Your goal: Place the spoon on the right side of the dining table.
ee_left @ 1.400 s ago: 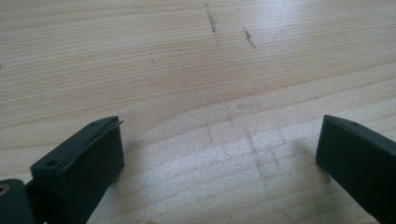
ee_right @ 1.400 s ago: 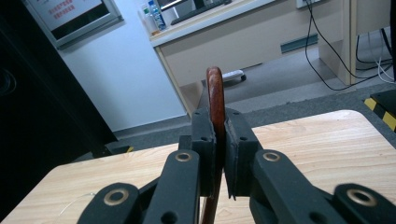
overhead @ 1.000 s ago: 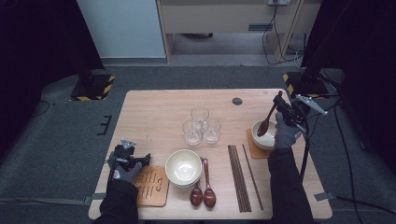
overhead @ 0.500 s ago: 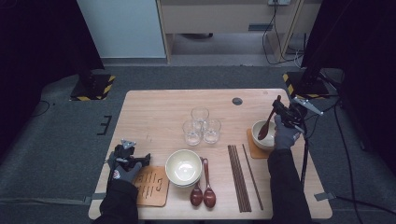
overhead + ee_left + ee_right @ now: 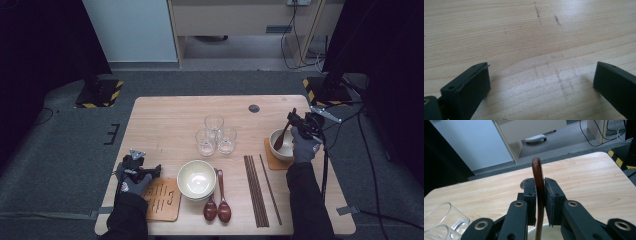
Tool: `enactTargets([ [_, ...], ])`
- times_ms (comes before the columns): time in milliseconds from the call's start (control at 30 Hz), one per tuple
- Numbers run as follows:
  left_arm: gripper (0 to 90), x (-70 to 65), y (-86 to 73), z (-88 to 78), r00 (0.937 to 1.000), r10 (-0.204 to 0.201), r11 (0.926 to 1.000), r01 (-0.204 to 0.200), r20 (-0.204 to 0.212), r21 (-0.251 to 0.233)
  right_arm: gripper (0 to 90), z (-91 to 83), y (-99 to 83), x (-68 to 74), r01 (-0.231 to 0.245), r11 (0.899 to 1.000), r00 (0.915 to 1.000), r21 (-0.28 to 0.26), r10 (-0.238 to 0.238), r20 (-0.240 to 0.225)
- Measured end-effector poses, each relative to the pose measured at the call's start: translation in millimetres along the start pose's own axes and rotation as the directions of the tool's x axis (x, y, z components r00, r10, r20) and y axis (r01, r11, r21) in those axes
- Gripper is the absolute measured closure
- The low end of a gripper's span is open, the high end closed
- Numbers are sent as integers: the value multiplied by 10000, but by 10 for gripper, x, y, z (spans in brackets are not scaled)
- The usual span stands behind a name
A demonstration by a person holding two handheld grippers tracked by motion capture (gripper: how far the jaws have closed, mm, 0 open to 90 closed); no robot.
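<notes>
— Lower now than a second back: the right gripper (image 5: pixel 296 121) has brought the wooden spoon (image 5: pixel 283 136) down until its bowl end sits inside the white bowl (image 5: pixel 281 145) on the far right mat (image 5: pixel 270 157). Its jaws have just been easing apart, though the handle is between them yet.

— And the near side?

— Closest to us, the left gripper (image 5: pixel 145 171) rests on the table (image 5: pixel 165 120) beside the cork mat (image 5: pixel 162 199) at the front edge, jaws spread wide over bare wood, nothing in them.

— So what stage is this?

— I'd judge it the release: spoon delivered into the bowl, grip loosening. The next move should call for opening fully and backing off upward without dragging the handle, so that the spoon leans on the rim.

— Count the setting for me.

— Front to back: two dark spoons (image 5: pixel 217 205) lying by the cream bowl (image 5: pixel 196 179), a third in the gripper; chopsticks (image 5: pixel 257 190) laid out, two pairs by the look of it; two bowls; two mats; three glasses (image 5: pixel 215 135) clustered mid-table.
</notes>
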State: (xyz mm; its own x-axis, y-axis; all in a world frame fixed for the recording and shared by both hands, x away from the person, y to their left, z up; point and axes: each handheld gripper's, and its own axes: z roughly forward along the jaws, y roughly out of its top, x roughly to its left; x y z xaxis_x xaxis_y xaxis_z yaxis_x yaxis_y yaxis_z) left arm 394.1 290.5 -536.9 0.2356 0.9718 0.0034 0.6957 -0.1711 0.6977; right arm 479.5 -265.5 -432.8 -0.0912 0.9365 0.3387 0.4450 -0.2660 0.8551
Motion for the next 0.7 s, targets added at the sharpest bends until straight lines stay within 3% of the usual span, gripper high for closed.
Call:
enactTargets([
  [267,0,-1,-1,-1,10000,3,10000,-3,6,4,731,-53,12,-12,405,9984,9991,393,-409,105],
  [700,0,-1,-1,-1,10000,2,10000,-2,4,0,622,-121,2,11,1286,9859,9914,1074,-1303,92],
])
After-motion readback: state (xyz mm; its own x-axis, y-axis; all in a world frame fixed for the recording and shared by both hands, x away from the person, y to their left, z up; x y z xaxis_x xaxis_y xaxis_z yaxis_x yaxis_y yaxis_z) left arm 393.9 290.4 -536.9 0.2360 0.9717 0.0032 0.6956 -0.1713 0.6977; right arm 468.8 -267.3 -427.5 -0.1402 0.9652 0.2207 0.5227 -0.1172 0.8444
